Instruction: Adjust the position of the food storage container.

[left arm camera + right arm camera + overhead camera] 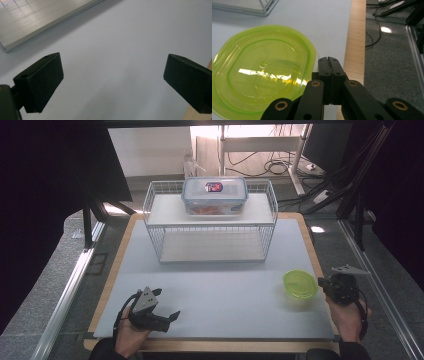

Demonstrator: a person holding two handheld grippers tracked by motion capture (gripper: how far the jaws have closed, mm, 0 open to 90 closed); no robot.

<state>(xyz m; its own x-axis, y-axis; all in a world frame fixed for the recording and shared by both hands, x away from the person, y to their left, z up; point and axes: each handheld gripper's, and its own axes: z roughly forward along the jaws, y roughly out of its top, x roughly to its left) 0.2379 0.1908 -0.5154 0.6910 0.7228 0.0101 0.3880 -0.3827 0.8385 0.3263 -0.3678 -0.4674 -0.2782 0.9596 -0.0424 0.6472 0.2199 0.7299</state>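
Table | right tool pressed together beside green bowl, bowl cut off | left tool spread

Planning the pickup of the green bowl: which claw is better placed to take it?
Right. The right claw sits beside the green bowl, jaws shut, so they must open first. The left claw is open but far across the table.
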